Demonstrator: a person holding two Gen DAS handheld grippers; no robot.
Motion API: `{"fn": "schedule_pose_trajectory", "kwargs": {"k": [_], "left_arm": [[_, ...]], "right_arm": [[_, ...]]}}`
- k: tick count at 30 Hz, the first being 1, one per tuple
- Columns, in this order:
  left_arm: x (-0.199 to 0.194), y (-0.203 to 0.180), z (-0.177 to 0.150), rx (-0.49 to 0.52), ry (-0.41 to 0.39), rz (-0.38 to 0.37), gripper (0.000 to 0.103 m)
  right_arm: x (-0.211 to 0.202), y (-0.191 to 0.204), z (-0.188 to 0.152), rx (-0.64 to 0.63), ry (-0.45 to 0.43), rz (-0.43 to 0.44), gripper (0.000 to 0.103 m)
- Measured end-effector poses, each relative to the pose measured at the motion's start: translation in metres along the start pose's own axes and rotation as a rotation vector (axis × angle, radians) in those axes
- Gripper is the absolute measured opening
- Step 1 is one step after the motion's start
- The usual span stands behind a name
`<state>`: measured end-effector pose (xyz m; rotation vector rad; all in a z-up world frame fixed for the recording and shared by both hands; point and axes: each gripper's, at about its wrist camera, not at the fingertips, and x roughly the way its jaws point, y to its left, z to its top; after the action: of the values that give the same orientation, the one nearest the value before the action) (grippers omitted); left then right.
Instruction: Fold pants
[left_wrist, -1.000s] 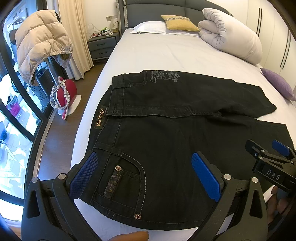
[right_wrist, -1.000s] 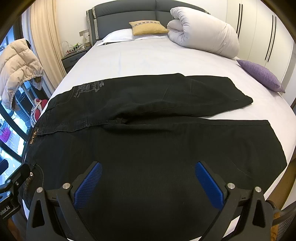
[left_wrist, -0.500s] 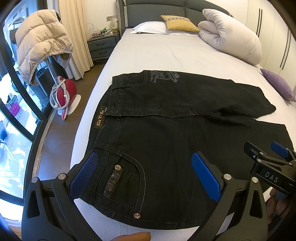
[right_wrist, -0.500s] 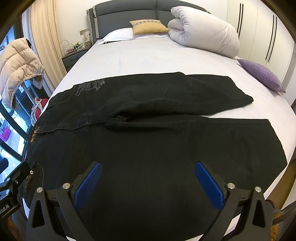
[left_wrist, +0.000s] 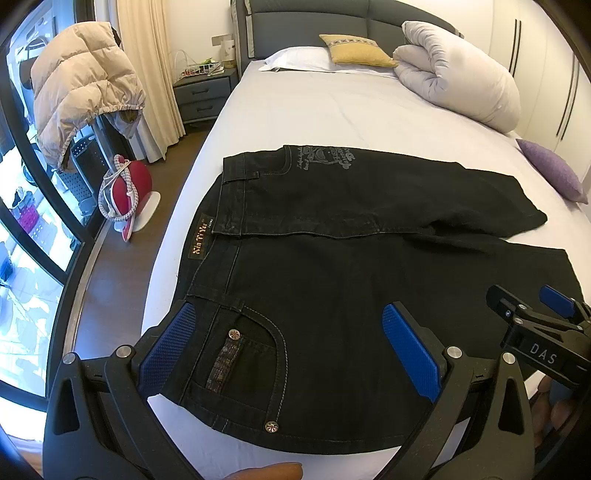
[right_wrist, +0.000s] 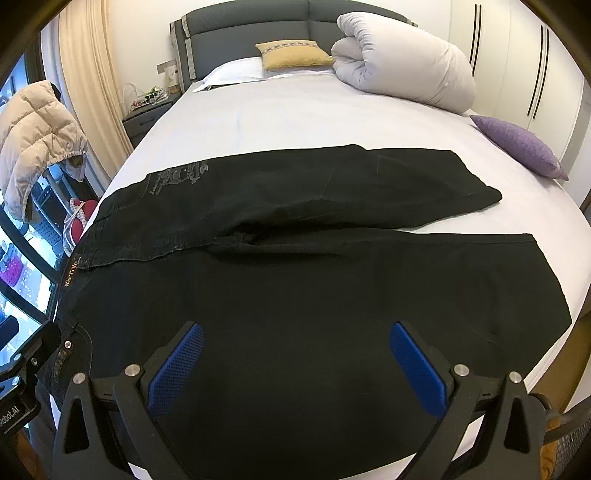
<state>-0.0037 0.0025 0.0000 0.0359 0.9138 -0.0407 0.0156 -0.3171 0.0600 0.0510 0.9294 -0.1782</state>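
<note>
Both claws, left claw (left_wrist: 295, 347) and right claw (right_wrist: 295, 363), gape above black pants (right_wrist: 314, 295), near hem hidden

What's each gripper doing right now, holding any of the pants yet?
Left gripper: open, holding nothing, poised over the waist end of the black pants.
Right gripper: open, holding nothing, over the near leg.
</note>
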Motion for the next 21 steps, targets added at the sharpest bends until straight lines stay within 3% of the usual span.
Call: {"fn": "schedule_pose_trajectory", "kwargs": {"k": [21], "left_arm": [[-0.0071,-0.0048,0.0021,0.011,-0.012,-0.003,0.103]], "right_arm": [[0.0002,-0.0009,-0.0001,0.000,-0.001,0.000,0.103]]}}
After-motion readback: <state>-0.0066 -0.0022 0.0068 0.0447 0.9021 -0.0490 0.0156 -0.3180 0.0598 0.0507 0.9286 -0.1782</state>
